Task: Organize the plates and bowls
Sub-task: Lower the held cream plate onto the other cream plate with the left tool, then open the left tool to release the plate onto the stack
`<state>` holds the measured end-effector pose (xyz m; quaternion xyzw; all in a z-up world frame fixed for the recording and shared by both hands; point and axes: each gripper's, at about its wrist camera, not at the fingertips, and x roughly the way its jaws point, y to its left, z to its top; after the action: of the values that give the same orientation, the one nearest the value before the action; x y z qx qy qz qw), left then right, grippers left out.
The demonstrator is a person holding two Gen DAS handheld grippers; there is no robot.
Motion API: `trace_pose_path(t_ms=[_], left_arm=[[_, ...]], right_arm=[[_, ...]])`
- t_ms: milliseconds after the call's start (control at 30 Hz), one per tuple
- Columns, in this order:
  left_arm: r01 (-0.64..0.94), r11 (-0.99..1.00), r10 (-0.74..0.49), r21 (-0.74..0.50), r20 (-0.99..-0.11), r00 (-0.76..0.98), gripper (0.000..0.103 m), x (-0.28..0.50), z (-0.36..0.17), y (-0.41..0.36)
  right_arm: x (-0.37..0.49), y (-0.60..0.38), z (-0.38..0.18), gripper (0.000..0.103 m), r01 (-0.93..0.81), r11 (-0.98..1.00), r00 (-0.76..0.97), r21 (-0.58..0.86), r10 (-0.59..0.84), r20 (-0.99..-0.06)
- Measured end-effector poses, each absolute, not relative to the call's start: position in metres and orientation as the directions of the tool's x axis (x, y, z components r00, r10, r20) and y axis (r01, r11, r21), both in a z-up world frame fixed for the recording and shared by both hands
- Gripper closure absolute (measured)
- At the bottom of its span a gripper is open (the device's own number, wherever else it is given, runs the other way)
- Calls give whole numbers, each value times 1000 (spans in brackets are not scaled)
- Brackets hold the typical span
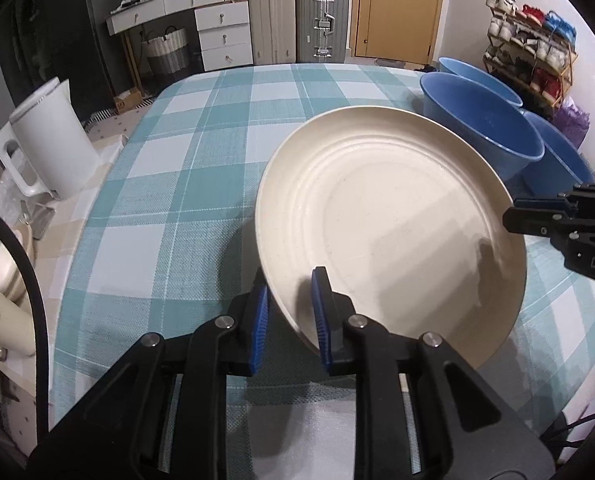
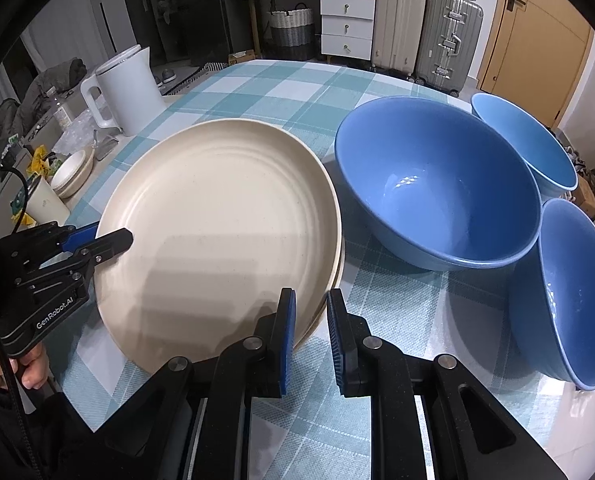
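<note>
A cream plate (image 1: 393,216) lies on a second cream plate, whose rim (image 2: 335,280) shows under it, on the checked tablecloth. My left gripper (image 1: 289,312) straddles the top plate's near rim with a gap between pads and rim; from the right wrist view its fingers (image 2: 109,242) meet at the plate's left edge. My right gripper (image 2: 311,336) is open around the plates' right rim, apparently not touching, and shows in the left view (image 1: 513,216). Three blue bowls stand to the right: a large one (image 2: 437,188), one behind (image 2: 525,140), one tilted (image 2: 577,292).
A white kettle (image 2: 125,92) stands at the table's left edge, with small cream dishes (image 2: 73,174) and a cup (image 2: 45,200) on a side surface. Suitcases (image 2: 425,28), drawers and a door stand beyond the table.
</note>
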<state>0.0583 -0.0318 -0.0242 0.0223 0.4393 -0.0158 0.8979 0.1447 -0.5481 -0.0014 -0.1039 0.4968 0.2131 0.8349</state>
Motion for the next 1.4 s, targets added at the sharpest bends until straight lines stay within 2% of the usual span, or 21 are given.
trace_pose_path(t_ms=[400,733,933,1033,1133,1200,1233,1300,1333,1400], left_arm=[[50,994,51,101,-794,605,82,59,-32,-40],[60,993,48,102,-806,589,80,61,-40,-43],[62,996,11,57,-815,579,72,62,-40,-39],[52,999,-42,-16,-829,557,64,64,-42,-31],[40,997,-75,-63,-828,556,55,64,-39,-24],[35,995,-94,-90,-823,561,47,63,-35,-19],[37,993,-113,-112,-820,561,40,63,-32,-17],[43,987,-154,-157,-810,566,30,62,-26,-13],[49,982,-178,-182,-805,566,22,62,-23,-11],[58,973,-218,-225,-792,570,20,62,-15,-8]], right_arm=[[147,-541,-10,85,-457,889,419,15,231,-878],[150,-542,-18,84,-446,895,413,11,217,-885],[151,-544,-21,84,-451,893,410,10,217,-886],[153,-545,-21,82,-452,892,403,23,227,-887],[153,-547,-20,71,-459,887,391,46,248,-887],[152,-549,-18,51,-456,889,400,47,252,-881],[151,-549,-17,47,-458,888,403,48,255,-879],[150,-550,-14,32,-466,882,400,68,279,-873],[150,-550,-12,29,-470,879,397,80,292,-870],[148,-551,-8,23,-471,877,395,94,305,-867]])
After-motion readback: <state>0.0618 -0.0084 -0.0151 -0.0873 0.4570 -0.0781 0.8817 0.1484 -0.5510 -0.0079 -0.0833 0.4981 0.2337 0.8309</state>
